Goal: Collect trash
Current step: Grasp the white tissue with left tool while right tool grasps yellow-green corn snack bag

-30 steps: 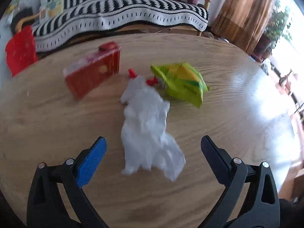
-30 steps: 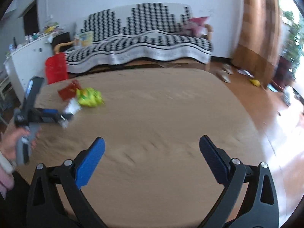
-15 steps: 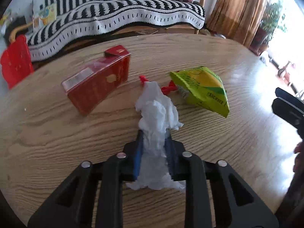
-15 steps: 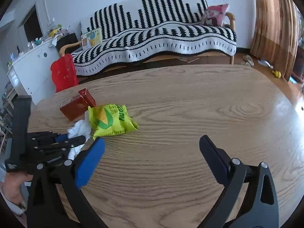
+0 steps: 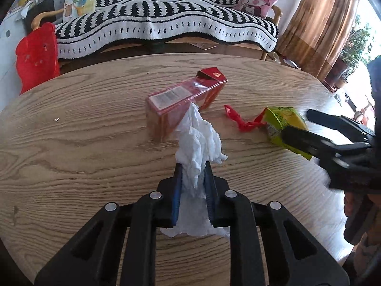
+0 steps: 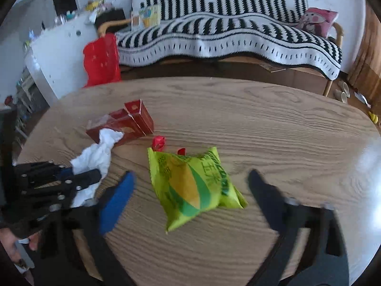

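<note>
The left gripper [image 5: 193,166] sits low in the centre of the left wrist view, its two fingers pinched tight on a crumpled white tissue [image 5: 197,140]. The tissue sticks up and forward out of the fingers, and more of it bunches below them against the wooden table [image 5: 71,143]. Its far tip reaches the near end of a red carton [image 5: 185,95] lying on its side just above centre frame. To the right of the carton lies a thin red wrapper scrap [image 5: 240,121], and beyond that a green and yellow snack bag [image 5: 283,124] at the right edge.

The right gripper [image 6: 190,190] is spread wide, one finger on each side of the snack bag [image 6: 193,186], with clear table showing between each finger and the bag. The bag lies flat in the lower centre of the right wrist view. In the lower left of that view the left gripper [image 6: 95,176] appears from the side, held level above the table with the tissue [image 6: 97,155] clamped in it, and part of the holding hand [image 6: 9,240] shows at the frame's bottom corner. A striped sofa [image 6: 226,33] fills the upper background.
</note>
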Available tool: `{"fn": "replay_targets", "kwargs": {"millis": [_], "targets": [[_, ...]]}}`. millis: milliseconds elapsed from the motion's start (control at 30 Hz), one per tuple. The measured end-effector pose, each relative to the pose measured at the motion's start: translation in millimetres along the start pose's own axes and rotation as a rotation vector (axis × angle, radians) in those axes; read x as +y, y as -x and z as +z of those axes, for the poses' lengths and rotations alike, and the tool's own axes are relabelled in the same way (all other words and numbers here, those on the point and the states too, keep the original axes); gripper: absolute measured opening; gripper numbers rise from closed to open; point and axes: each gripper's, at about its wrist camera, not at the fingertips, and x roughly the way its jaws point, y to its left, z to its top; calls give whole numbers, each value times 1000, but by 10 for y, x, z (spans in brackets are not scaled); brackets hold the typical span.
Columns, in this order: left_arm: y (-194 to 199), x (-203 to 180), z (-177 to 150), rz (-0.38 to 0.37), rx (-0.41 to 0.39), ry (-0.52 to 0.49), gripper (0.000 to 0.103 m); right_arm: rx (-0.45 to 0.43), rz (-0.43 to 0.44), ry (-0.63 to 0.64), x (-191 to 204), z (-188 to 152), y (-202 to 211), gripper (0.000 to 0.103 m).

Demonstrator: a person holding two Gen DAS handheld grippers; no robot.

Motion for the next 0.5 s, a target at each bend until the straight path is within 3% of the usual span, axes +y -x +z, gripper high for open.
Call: {"fn": "replay_targets", "kwargs": {"millis": [267,500], "targets": [[40,-16,-13,-22,-8,8,17,-7,15,17,22,-90,-13,59],[190,-108,-42,-6,-43,-13,18,-72,-8,-5,-41,-196,306,56]]}}
